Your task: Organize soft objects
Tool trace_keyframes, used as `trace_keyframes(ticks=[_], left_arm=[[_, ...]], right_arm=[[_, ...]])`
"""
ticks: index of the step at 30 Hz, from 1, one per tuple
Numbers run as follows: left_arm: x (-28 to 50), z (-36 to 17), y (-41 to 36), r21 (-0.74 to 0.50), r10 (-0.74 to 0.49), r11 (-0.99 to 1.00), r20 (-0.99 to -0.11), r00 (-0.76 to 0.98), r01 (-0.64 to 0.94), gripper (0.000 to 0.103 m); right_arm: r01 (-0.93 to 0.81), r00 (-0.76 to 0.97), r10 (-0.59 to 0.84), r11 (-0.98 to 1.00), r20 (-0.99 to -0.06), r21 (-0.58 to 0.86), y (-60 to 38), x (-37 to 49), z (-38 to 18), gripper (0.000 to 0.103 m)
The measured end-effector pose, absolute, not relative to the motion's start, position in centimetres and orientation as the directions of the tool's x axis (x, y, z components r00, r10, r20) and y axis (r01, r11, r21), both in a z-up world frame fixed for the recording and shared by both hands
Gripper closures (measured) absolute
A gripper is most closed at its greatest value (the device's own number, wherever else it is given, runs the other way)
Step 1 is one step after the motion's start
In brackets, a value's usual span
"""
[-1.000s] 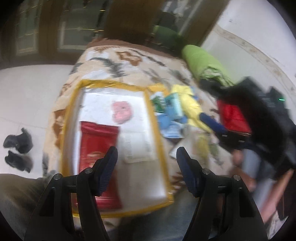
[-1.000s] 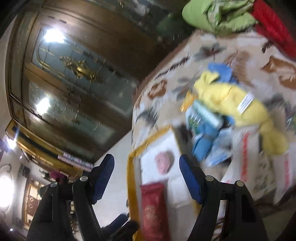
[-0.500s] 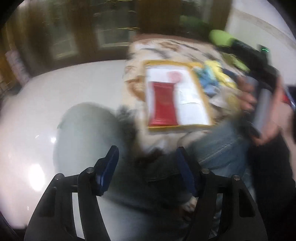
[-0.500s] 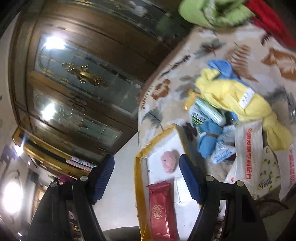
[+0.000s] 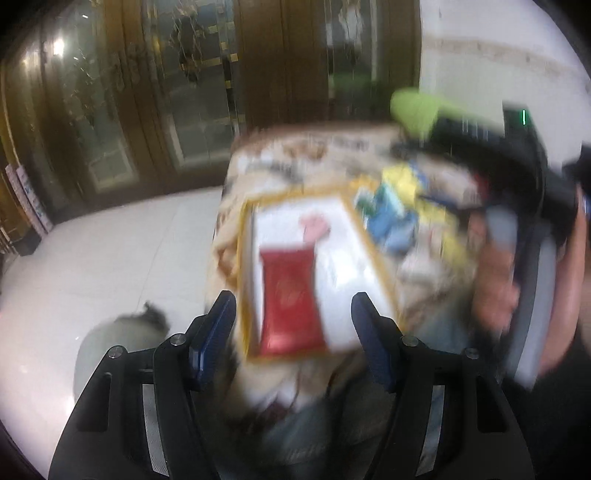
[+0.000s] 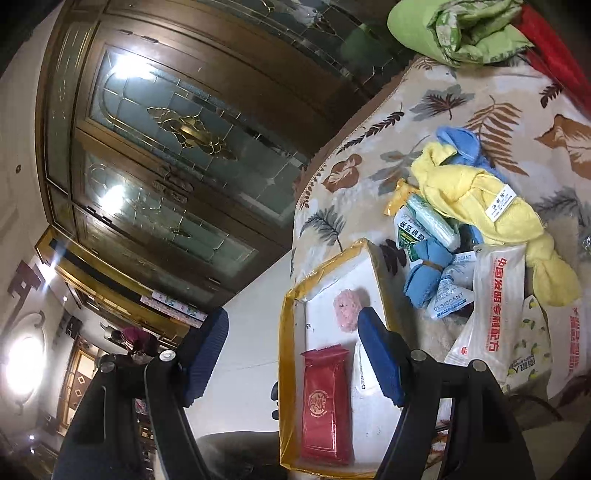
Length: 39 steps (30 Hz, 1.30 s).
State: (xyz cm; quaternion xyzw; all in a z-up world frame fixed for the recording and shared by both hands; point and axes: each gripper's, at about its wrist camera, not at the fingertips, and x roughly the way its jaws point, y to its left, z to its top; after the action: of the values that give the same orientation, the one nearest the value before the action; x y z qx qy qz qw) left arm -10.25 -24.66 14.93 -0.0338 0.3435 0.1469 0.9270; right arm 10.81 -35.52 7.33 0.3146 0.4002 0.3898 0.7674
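A white box with yellow taped edges [image 6: 286, 325] [image 5: 376, 254] lies on the leaf-print surface, holding a red packet [image 6: 325, 402] [image 5: 290, 299], a pink soft lump [image 6: 346, 309] [image 5: 314, 226] and a white packet [image 6: 364, 369]. Beside it on the right sits a pile: a yellow cloth [image 6: 484, 206], blue cloths [image 6: 428, 273], desiccant sachets [image 6: 448, 295] and white pouches [image 6: 495, 306]. My left gripper [image 5: 293, 328] hangs open before the box in a blurred view. The right gripper [image 6: 291, 354] is open above the box's left part, holding nothing.
A green bundle [image 6: 454, 33] and a red cloth [image 6: 554, 55] lie at the far end of the surface. Dark wooden glass doors [image 6: 166, 155] stand behind, with white tiled floor [image 5: 110, 266] to the left. A hand [image 5: 495, 288] holding the other gripper shows at the right of the left wrist view.
The left gripper swung out over the floor and has come back toward the box, which now sits between its fingers. The right gripper drifted slightly, the box and pile shifting right in its view.
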Motion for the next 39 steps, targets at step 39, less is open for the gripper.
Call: trace_keyframes(ticks=[39], left_arm=[[11.9,12.1,-15.1,-0.416,0.013,0.800,-0.707,0.707,-0.431,0.037]], right_arm=[[-0.161,0.265,0.732,0.675,-0.627,0.720,-37.2,22.0,2.4,0.030]])
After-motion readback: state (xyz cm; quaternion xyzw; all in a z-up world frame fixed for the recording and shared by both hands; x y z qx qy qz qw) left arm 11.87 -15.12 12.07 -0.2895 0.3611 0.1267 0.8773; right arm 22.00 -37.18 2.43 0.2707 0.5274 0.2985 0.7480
